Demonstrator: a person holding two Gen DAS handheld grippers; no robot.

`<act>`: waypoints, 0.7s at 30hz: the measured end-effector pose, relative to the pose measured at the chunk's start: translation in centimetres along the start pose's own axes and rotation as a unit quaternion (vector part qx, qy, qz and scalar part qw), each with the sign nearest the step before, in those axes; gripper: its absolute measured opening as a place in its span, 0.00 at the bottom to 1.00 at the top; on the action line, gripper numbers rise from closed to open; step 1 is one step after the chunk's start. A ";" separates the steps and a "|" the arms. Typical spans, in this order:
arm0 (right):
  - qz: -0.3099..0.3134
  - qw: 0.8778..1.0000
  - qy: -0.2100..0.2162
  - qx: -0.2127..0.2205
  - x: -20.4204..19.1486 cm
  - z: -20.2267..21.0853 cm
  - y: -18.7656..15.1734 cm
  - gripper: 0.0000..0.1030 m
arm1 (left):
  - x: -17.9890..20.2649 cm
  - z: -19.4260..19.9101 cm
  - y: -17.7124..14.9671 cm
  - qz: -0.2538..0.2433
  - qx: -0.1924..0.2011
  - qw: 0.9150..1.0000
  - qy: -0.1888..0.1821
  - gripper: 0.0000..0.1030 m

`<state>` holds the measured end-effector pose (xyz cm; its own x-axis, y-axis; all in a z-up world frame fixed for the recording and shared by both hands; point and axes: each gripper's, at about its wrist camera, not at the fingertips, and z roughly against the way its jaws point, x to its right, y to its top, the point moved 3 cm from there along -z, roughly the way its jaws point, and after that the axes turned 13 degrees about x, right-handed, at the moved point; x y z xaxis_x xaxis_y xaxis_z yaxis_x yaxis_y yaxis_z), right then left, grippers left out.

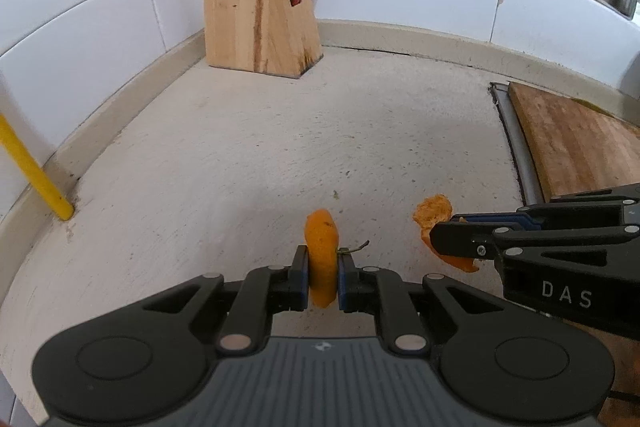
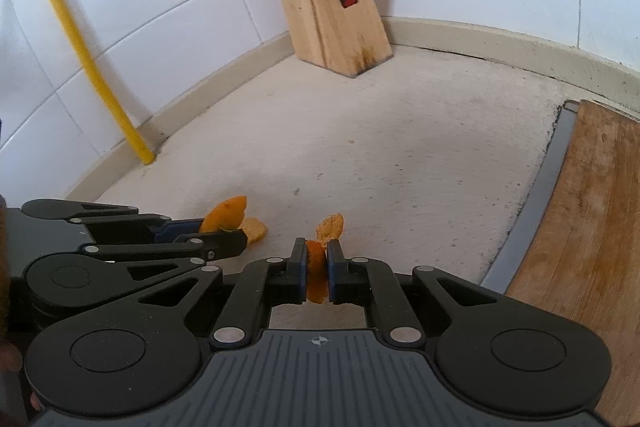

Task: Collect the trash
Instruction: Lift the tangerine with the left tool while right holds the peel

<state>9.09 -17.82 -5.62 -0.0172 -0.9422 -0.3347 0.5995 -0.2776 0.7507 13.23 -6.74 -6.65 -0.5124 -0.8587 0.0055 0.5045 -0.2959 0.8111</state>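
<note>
Pinching one strip of orange peel (image 1: 322, 259) in the left tongs (image 1: 323, 277), long axis running forward along the fingers, tip poking out ahead above the tabletop (image 1: 240, 147). Gripping a second peel piece (image 2: 316, 277) in the right tongs (image 2: 317, 277), close beside on the right. Both tongs pressing tight on peel; no bin showing, so probably lifting and carrying next.
</note>
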 end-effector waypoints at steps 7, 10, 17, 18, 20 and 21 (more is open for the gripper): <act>0.012 1.000 0.004 0.003 -1.8 0.8 -0.1 0.12 | -0.3 1.6 0.1 0.003 0.014 1.000 -0.003 0.10; 0.014 1.000 0.004 0.005 -2.3 1.2 -0.3 0.12 | -0.4 2.2 0.0 0.004 0.017 1.000 -0.004 0.10; 0.016 1.000 -0.001 0.004 -3.3 1.9 -0.9 0.12 | -0.8 3.4 -0.7 0.007 0.016 1.000 -0.006 0.10; 0.015 1.000 -0.002 0.003 -3.5 2.0 -1.1 0.12 | -0.9 3.5 -0.8 0.008 0.016 1.000 -0.007 0.10; 0.015 1.000 -0.004 0.002 -3.7 2.2 -1.3 0.12 | -1.0 3.9 -1.2 0.010 0.015 1.000 -0.008 0.10; 0.015 1.000 -0.004 0.002 -4.0 2.3 -1.4 0.12 | -1.1 4.1 -1.3 0.010 0.015 1.000 -0.009 0.10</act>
<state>6.45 -14.09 -4.06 -0.0062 -0.9517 -0.3070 0.5972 -0.2498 0.7622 10.30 -3.70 -5.37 -0.5148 -0.8567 0.0316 0.4941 -0.2664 0.8276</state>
